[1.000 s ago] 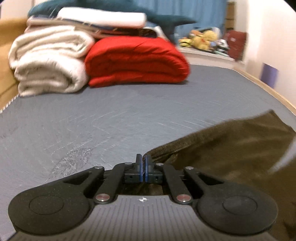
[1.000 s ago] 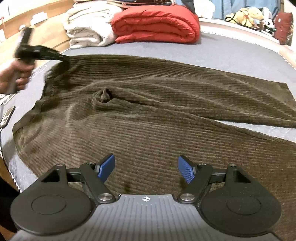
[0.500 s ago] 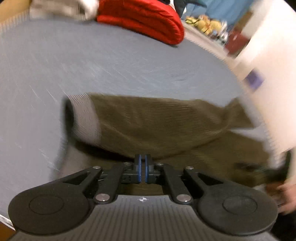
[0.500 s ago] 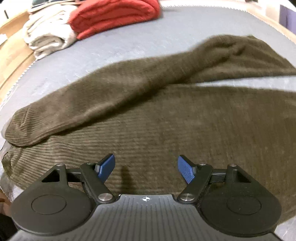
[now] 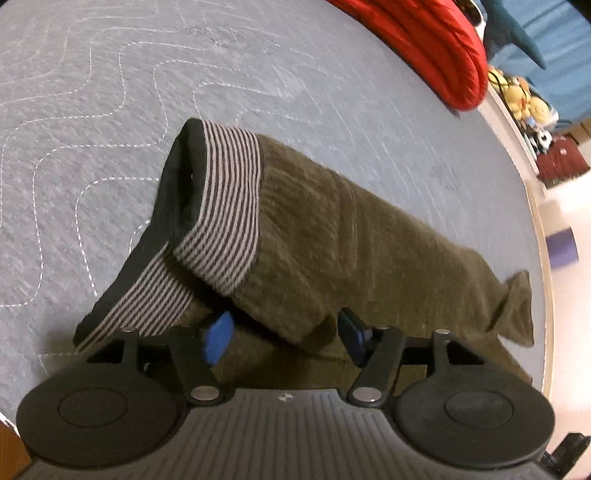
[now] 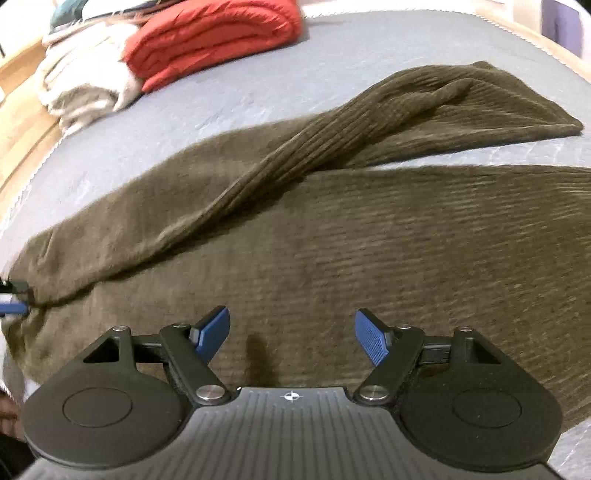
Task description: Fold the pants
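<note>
Olive corduroy pants [image 6: 332, 236] lie flat on grey bed [image 5: 110, 92], one half folded over other, striped waistband lining [image 5: 229, 206] turned out. My left gripper [image 5: 284, 338] low over folded waist edge; jaws have just been opening, cloth between, not pinched. My right gripper [image 6: 291, 336] hovers over pants, jaws wide, empty. Red blanket [image 6: 210, 33] beyond pants.

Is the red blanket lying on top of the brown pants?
No, the red blanket sits folded at the far end of the bed, well apart from the pants.
</note>
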`<state>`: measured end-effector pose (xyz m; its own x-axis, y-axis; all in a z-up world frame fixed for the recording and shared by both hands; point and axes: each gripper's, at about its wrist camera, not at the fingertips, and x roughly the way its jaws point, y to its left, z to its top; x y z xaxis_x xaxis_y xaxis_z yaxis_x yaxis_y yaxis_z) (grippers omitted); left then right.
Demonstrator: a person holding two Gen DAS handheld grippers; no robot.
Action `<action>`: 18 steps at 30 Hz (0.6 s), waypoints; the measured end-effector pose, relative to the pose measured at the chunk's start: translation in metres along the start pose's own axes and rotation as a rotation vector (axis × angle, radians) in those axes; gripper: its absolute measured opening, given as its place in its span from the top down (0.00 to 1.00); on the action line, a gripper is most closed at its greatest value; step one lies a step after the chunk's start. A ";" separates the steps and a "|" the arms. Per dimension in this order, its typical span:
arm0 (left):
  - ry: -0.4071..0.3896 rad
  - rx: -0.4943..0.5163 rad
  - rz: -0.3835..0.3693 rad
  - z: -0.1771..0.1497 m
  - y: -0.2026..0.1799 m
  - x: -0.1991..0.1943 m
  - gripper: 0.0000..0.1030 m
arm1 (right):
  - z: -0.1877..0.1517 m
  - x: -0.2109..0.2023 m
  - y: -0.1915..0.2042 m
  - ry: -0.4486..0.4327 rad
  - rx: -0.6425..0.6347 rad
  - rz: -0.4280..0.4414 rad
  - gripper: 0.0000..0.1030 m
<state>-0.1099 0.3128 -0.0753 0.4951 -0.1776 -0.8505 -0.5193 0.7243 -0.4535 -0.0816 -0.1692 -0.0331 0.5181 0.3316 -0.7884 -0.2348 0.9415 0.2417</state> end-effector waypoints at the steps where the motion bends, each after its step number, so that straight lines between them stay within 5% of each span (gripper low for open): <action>1: -0.007 0.001 0.008 0.001 -0.001 0.000 0.35 | 0.004 -0.003 -0.004 -0.020 0.024 0.001 0.26; 5: -0.035 0.016 0.036 0.009 -0.008 0.000 0.37 | 0.032 -0.014 -0.023 -0.120 0.139 0.024 0.26; 7: -0.044 0.025 0.068 0.012 -0.010 0.003 0.55 | 0.054 -0.016 -0.033 -0.172 0.189 0.036 0.26; 8: -0.042 0.039 0.084 0.013 -0.009 0.003 0.75 | 0.065 -0.015 -0.037 -0.193 0.210 0.039 0.26; 11: -0.052 0.070 0.083 0.014 -0.012 0.000 0.86 | 0.097 0.000 -0.047 -0.217 0.252 0.054 0.26; 18: -0.103 0.114 0.071 0.011 -0.019 -0.019 0.89 | 0.138 0.072 -0.044 -0.116 0.277 0.052 0.24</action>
<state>-0.1018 0.3091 -0.0477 0.5322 -0.0580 -0.8446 -0.4760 0.8045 -0.3552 0.0791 -0.1788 -0.0225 0.6051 0.3692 -0.7053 -0.0385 0.8985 0.4373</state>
